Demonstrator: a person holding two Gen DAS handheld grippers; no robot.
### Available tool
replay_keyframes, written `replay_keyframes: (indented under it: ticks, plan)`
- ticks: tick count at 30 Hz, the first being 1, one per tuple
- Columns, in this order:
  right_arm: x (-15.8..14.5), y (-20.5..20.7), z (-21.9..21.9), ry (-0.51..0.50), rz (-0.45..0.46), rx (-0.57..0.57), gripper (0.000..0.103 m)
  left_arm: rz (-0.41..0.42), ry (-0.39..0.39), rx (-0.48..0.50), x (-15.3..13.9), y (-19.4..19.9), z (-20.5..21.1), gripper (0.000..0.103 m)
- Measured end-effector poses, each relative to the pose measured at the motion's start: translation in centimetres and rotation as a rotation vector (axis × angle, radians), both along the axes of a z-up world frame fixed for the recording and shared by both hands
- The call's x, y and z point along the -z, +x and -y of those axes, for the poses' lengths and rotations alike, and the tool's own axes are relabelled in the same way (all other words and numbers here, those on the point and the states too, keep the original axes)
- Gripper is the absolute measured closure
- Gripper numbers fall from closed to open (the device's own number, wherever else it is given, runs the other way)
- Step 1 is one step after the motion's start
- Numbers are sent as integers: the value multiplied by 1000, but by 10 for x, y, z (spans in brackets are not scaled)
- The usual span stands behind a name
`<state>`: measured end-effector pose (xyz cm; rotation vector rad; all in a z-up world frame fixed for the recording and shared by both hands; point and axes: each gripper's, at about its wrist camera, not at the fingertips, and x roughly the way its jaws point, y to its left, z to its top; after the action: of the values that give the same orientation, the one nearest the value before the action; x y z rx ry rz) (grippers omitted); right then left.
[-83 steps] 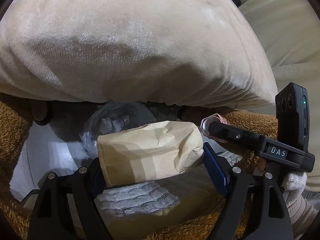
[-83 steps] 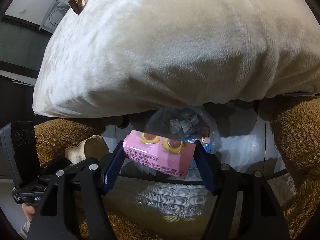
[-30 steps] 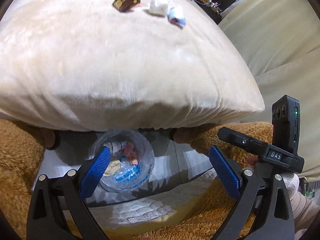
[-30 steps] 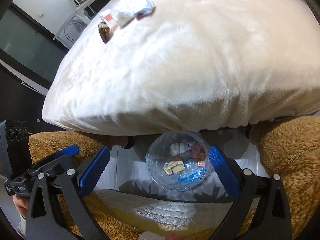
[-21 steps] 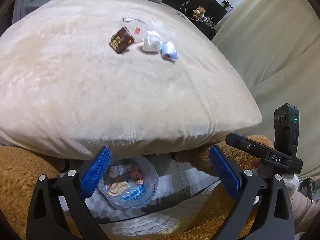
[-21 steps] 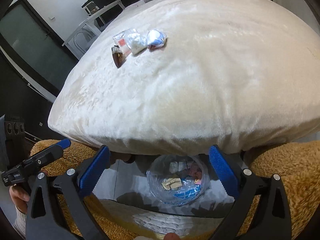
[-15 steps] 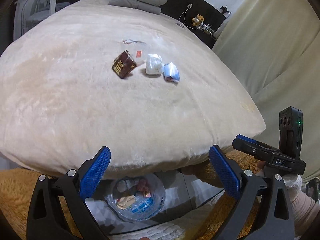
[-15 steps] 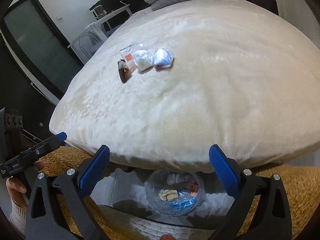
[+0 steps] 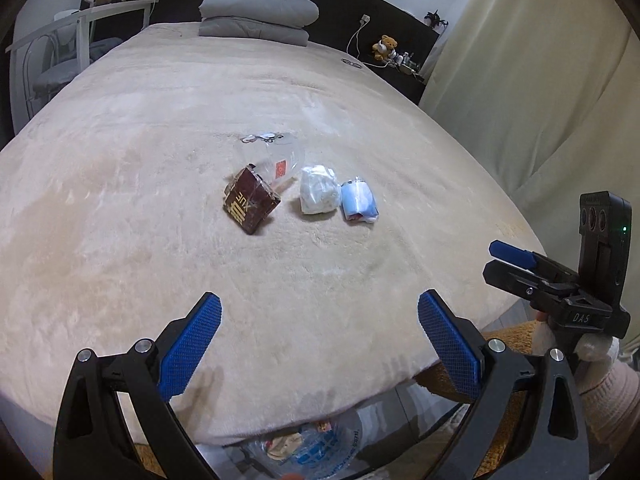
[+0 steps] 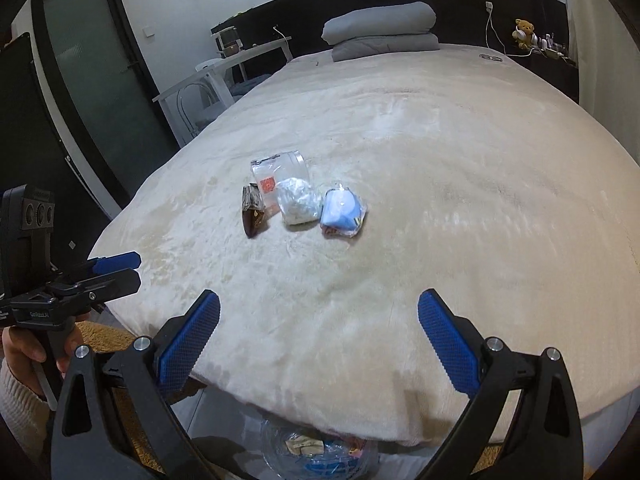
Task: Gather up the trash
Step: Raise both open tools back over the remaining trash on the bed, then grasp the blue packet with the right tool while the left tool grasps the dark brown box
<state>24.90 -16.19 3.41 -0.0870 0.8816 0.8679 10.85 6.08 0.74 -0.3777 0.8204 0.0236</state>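
Note:
Several pieces of trash lie together on the cream bed: a brown packet (image 9: 250,205) (image 10: 253,211), a clear plastic bag with a red label (image 9: 280,159) (image 10: 277,171), a white crumpled wrapper (image 9: 317,195) (image 10: 298,201) and a blue-and-white wrapper (image 9: 359,201) (image 10: 343,213). My left gripper (image 9: 318,339) is open and empty above the bed's near edge. My right gripper (image 10: 318,336) is open and empty, likewise short of the trash. A clear trash bag (image 9: 308,450) (image 10: 320,454) holding wrappers sits on the floor below the bed edge.
Folded grey bedding (image 9: 256,16) (image 10: 380,30) lies at the head of the bed. A white desk (image 10: 224,68) and a dark door (image 10: 104,80) stand to the left, a curtain (image 9: 540,80) to the right. Brown fluffy rug (image 9: 508,400) lies by the bed's foot.
Both grippers let go of their trash, a brown paper packet and a pink packet, into the clear bag, opened, then rose from under the bed edge to above the bed top.

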Motion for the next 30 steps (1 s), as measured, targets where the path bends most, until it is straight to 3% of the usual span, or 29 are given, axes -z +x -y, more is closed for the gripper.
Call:
replay_keyframes:
  ticks: [12,24,26,30]
  plan:
    - [10,47,-53,-72,123,-149,5,-35,162,111,18,71,-29,7]
    - [60,94,-97,-137,117,-266,5,-88,193,213,59,121,-58,7]
    - [69,101,-101,-147,101,-273,15,-91,197,225,65,128,-63,7]
    - [81,105,-110,-179,120,-306,23,-93,189,261,75,139,-68,8]
